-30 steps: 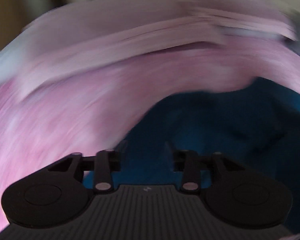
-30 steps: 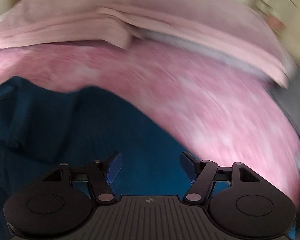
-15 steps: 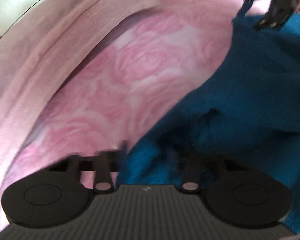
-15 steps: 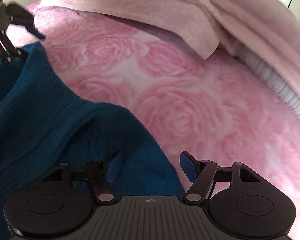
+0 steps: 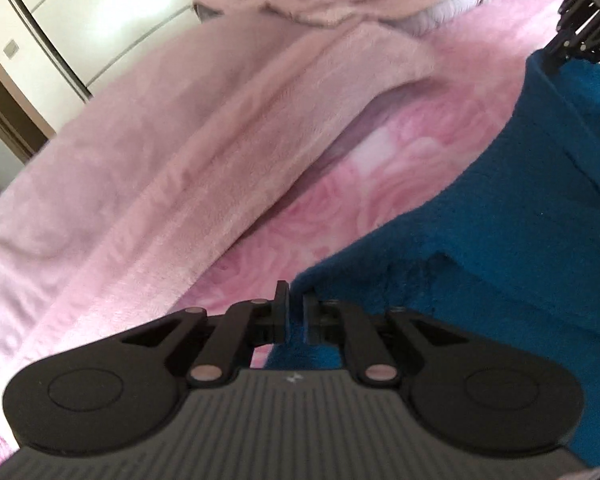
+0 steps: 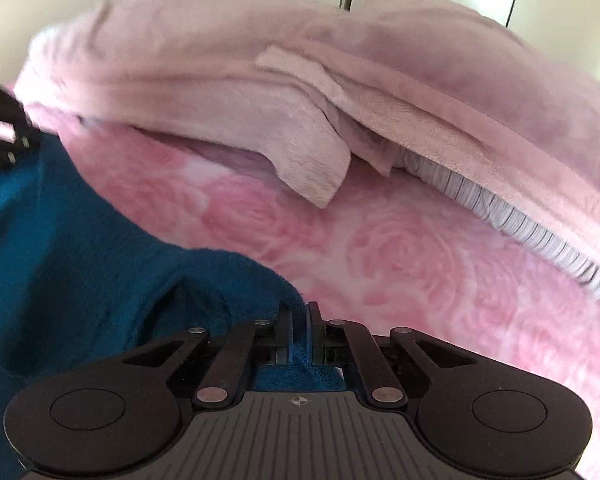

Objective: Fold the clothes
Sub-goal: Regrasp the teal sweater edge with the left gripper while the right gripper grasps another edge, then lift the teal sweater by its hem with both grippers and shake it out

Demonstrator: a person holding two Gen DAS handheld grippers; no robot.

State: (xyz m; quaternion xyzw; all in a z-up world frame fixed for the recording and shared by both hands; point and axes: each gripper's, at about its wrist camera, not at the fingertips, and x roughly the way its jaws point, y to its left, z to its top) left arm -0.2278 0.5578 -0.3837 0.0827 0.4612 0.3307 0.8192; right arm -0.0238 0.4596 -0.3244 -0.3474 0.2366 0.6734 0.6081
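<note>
A teal knitted garment (image 5: 512, 208) hangs stretched between my two grippers above a pink rose-patterned bed cover (image 5: 380, 168). My left gripper (image 5: 296, 304) is shut on one edge of the garment. My right gripper (image 6: 299, 322) is shut on another edge of the same garment (image 6: 80, 248). In the left wrist view the right gripper (image 5: 588, 28) shows at the top right, pinching the cloth. In the right wrist view the left gripper (image 6: 0, 128) shows blurred at the left edge.
A pale pink fleece blanket (image 6: 340, 92) lies bunched along the far side of the bed, over a striped grey pillow (image 6: 512, 220). The bed cover (image 6: 400, 264) lies below. White wardrobe doors (image 5: 80, 20) stand behind the bed.
Both grippers have closed on the garment's edges and lifted it off the bed. The cloth now hangs taut between them, and both views have tilted up toward the blanket and wardrobe.
</note>
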